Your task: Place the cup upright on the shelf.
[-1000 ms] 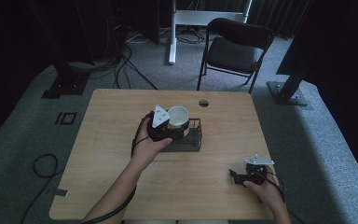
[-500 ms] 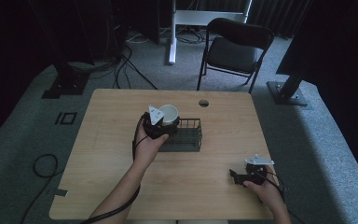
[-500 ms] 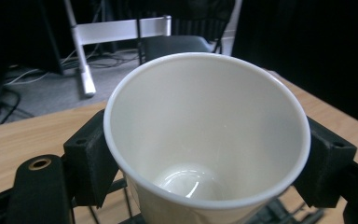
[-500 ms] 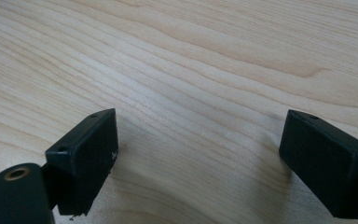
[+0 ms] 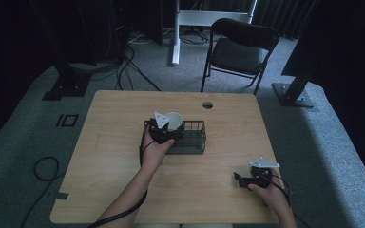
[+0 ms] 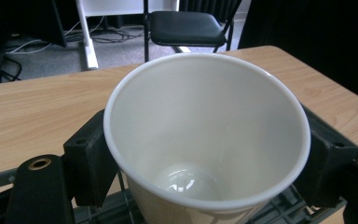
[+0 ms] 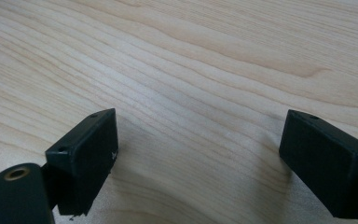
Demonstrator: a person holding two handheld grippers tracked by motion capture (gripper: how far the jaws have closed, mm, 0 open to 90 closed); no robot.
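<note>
A white cup (image 5: 175, 119) is held upright by my left gripper (image 5: 170, 129), which is shut on it over the left end of a black wire basket (image 5: 195, 138) at mid-table. In the left gripper view the cup (image 6: 205, 135) has a black finger (image 6: 88, 154) pressed on each side of it, its inside is empty, and basket wire (image 6: 279, 212) lies just beneath. My right gripper (image 5: 241, 179) rests low at the table's front right, open. Its jaws (image 7: 200, 158) stand wide apart with bare wood between them.
The wooden table (image 5: 119, 118) has a round cable hole (image 5: 207, 105) near its far edge. A black folding chair (image 5: 240, 50) stands beyond the table. Dark stands and cables lie on the grey floor around it.
My left gripper has come down with the cup and shifted slightly left, so the cup now sits low at the basket's left end. The right gripper has not moved.
</note>
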